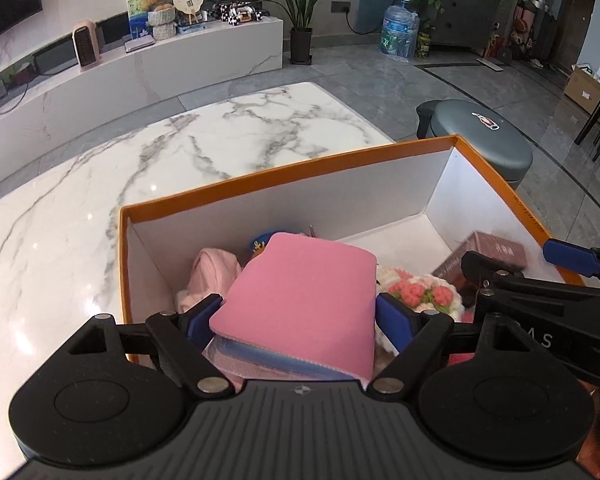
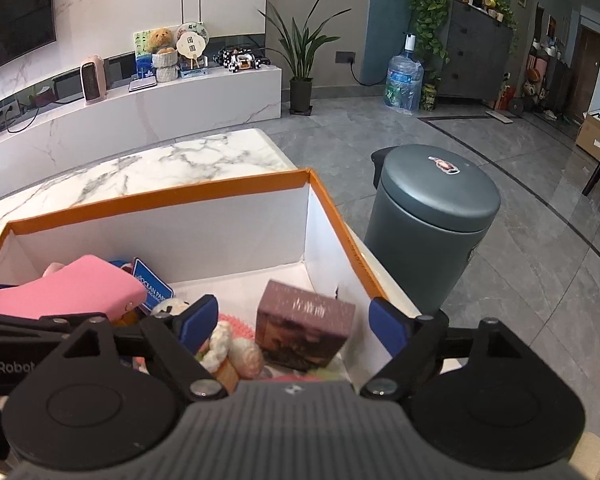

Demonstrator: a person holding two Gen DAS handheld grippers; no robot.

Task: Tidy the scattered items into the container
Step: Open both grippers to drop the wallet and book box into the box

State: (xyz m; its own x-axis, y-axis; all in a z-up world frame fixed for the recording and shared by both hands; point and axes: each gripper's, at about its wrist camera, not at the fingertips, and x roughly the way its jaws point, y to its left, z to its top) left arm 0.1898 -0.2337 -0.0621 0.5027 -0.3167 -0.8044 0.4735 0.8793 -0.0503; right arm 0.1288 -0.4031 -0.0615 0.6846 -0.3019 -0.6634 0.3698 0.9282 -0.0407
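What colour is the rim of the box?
Orange rim, white inside; clearest in the right wrist view.

Your left gripper [image 1: 300, 316] holds the pink pouch [image 1: 300, 300] between its blue pads [image 1: 394, 320], above the orange-rimmed box [image 1: 288, 168] on the marble table [image 1: 140, 152]. Inside the box lie a pink cloth [image 1: 214, 274], knitted flowers [image 1: 424, 292] and a brown carton [image 1: 488, 256]. Your right gripper [image 1: 540, 280] enters from the right.

The box [image 1: 284, 170] sits at the table's [image 1: 100, 208] right edge, the bin [image 2: 428, 232] on the floor just beyond. Inside, the small carton [image 2: 304, 324] lies toward the right wall, the pouch [image 1: 300, 300] left.
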